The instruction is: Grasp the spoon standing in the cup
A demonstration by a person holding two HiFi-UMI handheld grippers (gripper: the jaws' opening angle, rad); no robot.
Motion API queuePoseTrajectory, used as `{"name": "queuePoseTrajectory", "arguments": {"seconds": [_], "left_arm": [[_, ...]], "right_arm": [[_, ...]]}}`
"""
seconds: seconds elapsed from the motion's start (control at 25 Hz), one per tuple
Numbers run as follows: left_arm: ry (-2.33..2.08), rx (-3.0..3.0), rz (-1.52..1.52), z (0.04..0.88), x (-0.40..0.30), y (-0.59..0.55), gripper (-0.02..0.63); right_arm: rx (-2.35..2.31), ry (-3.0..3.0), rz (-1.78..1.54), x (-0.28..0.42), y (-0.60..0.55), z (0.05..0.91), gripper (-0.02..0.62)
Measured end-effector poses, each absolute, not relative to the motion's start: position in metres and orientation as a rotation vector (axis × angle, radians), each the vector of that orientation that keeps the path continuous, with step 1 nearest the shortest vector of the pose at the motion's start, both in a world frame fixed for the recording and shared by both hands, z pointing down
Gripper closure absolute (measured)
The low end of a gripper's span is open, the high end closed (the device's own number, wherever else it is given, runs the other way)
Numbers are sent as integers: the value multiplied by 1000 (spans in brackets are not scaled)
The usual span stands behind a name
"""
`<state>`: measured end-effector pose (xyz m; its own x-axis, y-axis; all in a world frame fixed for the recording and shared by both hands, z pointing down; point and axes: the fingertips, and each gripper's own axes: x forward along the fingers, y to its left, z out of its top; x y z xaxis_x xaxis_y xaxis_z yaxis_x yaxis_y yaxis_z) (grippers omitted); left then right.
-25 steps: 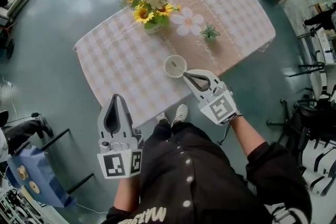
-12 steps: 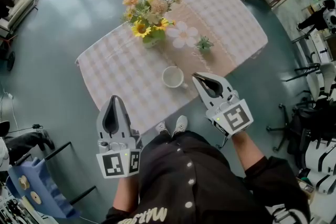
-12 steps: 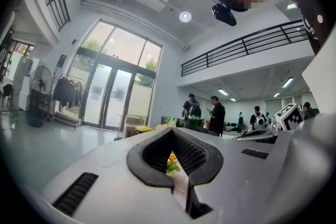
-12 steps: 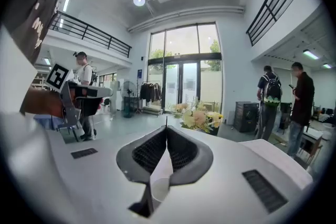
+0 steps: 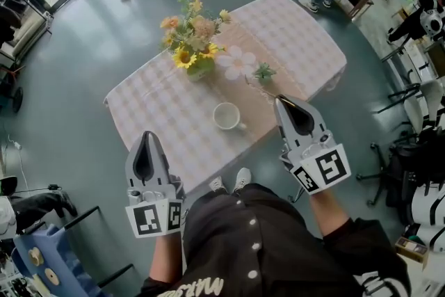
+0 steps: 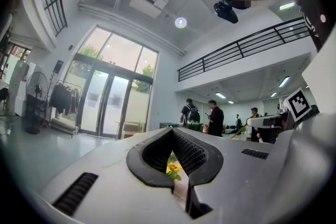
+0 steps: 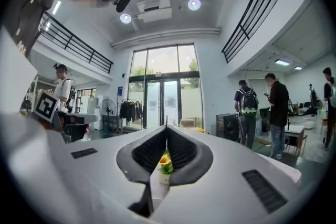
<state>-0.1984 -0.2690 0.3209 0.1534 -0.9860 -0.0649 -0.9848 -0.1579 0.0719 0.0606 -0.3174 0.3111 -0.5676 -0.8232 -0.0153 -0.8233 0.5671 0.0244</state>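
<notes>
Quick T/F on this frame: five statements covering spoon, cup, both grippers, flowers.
1. The spoon stands in the cup. False: the cup is empty; a thin handle, apparently the spoon, sticks up from the right gripper's tips.
2. The right gripper's fingers are together. True.
3. The left gripper holds the cup. False: its fingers are shut with nothing between them.
4. The cup stands upright on the table. True.
5. The bouquet lies on the floor. False: it stands on the table.
</notes>
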Motion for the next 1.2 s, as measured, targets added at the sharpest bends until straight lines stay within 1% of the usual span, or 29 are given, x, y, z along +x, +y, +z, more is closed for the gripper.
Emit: {"name": "queuePoseTrajectory", "arguments": {"seconds": [0.28, 0.64, 1.2], "left_arm": [[-2076, 2332, -108, 319, -202, -274, 594], [-2075, 2350, -154, 310, -204, -275, 594], [-2074, 2381, -148, 305, -199, -279, 594]], "right_arm": [[-1559, 2695, 114, 82, -313, 292, 591], [-1620, 2638, 163, 103, -313, 284, 591], [-1634, 2642, 176, 109, -318, 288, 591]]}}
